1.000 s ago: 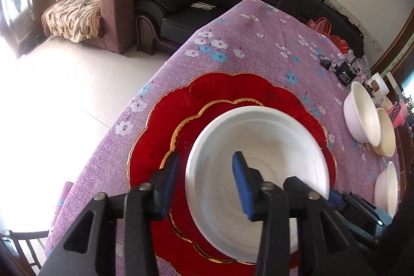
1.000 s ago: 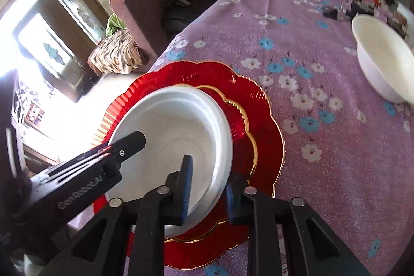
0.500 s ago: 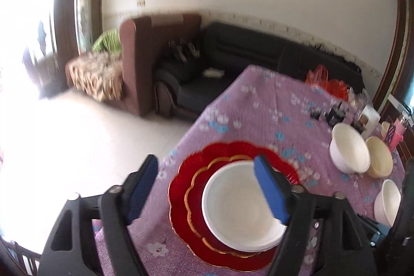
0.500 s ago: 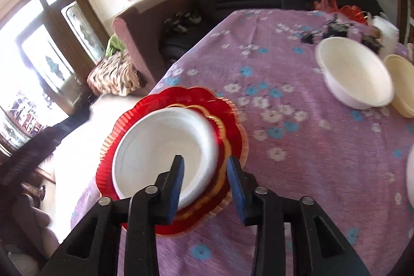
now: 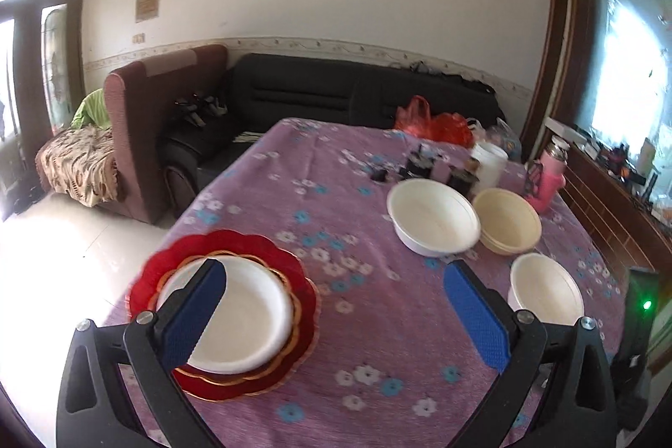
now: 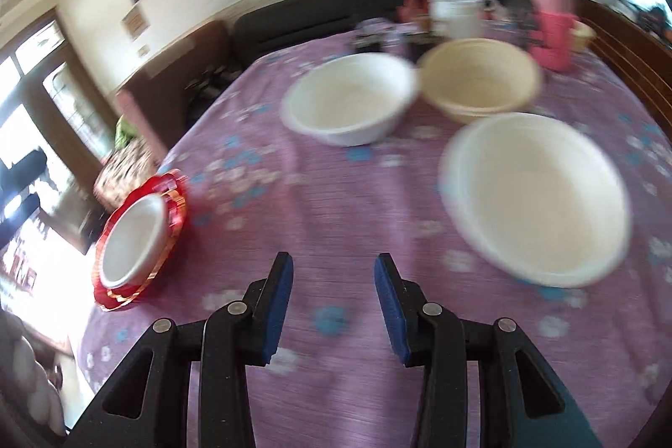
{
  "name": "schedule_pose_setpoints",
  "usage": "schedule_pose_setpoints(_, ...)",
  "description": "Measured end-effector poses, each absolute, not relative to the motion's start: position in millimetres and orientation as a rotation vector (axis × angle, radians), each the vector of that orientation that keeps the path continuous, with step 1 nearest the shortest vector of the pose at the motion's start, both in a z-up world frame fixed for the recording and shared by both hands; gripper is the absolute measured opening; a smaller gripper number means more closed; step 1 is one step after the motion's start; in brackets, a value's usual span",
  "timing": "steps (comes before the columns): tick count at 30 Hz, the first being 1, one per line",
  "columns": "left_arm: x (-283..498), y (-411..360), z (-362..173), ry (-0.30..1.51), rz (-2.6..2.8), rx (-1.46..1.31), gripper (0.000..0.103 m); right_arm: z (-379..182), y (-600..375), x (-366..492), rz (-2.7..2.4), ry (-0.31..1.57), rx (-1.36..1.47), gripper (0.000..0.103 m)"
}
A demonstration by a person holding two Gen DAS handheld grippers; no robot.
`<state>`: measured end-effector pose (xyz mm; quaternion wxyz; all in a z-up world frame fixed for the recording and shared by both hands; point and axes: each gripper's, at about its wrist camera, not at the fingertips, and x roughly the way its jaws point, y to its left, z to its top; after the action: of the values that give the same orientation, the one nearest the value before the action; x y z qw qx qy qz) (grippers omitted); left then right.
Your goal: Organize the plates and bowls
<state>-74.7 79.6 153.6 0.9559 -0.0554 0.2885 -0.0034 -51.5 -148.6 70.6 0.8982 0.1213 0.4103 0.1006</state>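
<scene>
Open purple floral cloth lies between the dish groups on the bench (image 5: 336,162). Stack at the left edge: white plate (image 5: 235,318) on scalloped red plates (image 5: 302,288). Far right: white bowl (image 5: 432,215) touching a cream bowl (image 5: 508,219); small white bowl (image 5: 546,290) nearer, apart.

Left tool (image 5: 334,311): jaws opening, spread wide, nothing between. Right tool (image 6: 334,305): parted, nothing between, over bare cloth.

Black sofa (image 5: 336,91) behind the bench.

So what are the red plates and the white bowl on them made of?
The red plates look like glossy plastic or glass, with scalloped edges and gold rims. The white bowl looks like matte plastic or melamine: smooth, plain, with hardly any shine. I can't be certain of either.
</scene>
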Motion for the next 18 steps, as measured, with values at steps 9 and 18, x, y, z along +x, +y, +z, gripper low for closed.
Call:
schedule_pose_setpoints(9,-66,9,123,0.750,-0.204,-0.081,0.103,83,-238,-76,0.089,0.795,0.308,0.045)
schedule_pose_setpoints(18,-11,-37,89,0.989,-0.316,-0.176,0.103,71,-336,-69,-0.108,0.793,0.430,0.051)
